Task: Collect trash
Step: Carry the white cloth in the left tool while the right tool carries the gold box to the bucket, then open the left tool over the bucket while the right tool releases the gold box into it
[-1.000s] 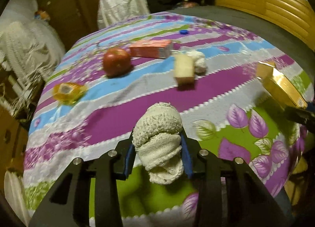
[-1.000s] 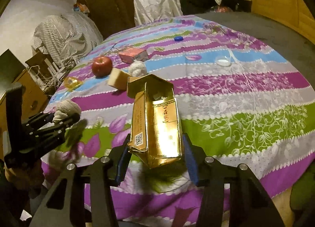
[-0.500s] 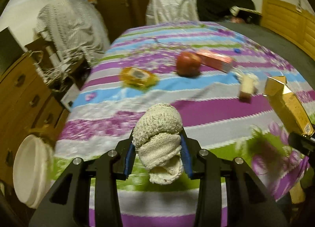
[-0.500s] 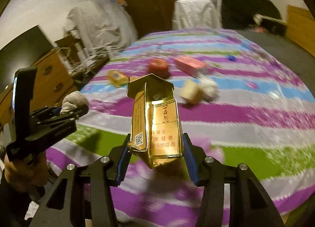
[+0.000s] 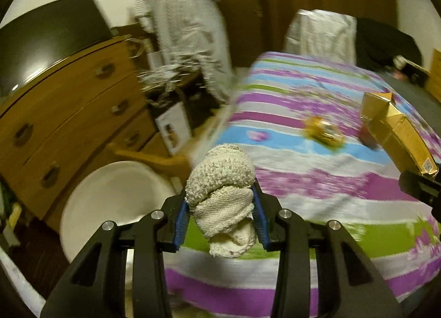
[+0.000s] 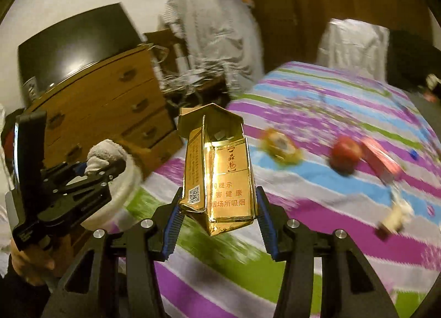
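My left gripper (image 5: pixel 220 221) is shut on a crumpled white paper wad (image 5: pixel 222 196), held over the near left corner of the striped bed. A round white bin (image 5: pixel 115 202) stands on the floor just left of it. My right gripper (image 6: pixel 217 216) is shut on an open gold cigarette carton (image 6: pixel 220 174), upright between its blue pads. In the right wrist view the left gripper (image 6: pixel 102 169) with its wad (image 6: pixel 104 155) sits at the left, over the bin's rim (image 6: pixel 129 180). The carton (image 5: pixel 397 136) also shows at the right of the left wrist view.
On the bedspread (image 6: pixel 344 235) lie a yellow wrapper (image 6: pixel 281 147), a red apple (image 6: pixel 346 155), a red box (image 6: pixel 383 163) and a small pale block (image 6: pixel 397 216). A wooden chest of drawers (image 5: pixel 63 114) with a dark screen (image 5: pixel 46 42) stands left of the bed.
Both grippers have swung left along the bed with their loads still held. The bin and the drawers have come into view; the apple and boxes have slid off to the right.
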Action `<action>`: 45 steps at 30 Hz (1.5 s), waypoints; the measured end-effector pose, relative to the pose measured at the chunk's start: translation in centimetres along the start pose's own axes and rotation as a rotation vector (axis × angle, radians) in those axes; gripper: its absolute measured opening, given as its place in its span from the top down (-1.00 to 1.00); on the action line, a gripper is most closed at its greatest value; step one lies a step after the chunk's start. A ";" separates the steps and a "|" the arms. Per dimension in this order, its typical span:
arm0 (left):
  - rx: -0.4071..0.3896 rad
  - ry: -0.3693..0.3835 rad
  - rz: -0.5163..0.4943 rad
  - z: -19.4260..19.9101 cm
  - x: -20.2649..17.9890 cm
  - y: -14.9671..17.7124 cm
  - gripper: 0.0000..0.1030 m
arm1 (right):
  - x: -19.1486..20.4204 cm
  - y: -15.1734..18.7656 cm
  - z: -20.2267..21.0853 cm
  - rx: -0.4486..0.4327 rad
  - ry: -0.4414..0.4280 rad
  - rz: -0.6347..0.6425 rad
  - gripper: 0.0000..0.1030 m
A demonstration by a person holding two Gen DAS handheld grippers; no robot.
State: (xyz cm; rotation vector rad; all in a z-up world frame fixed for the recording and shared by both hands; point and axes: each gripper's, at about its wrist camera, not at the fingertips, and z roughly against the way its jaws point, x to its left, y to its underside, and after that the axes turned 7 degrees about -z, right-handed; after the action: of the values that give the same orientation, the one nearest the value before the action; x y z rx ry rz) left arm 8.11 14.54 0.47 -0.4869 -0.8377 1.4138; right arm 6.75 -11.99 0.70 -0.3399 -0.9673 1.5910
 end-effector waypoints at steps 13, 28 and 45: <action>0.038 -0.190 0.135 -0.9 14.5 2.1 0.26 | 19.0 -4.8 -9.2 0.100 -0.142 0.194 0.00; 0.112 -0.240 0.189 -3.4 21.1 4.6 0.26 | 27.1 -5.0 -16.6 0.215 -0.204 0.234 0.00; 0.130 -0.217 0.181 -4.6 21.7 5.2 0.26 | 28.6 -5.1 -17.5 0.246 -0.247 0.234 0.00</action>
State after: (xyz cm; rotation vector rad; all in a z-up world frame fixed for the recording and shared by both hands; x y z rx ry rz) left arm 7.01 37.23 -1.62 -0.3192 -0.8850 1.6993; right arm 14.36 21.08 1.90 -0.0880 -0.9284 1.9780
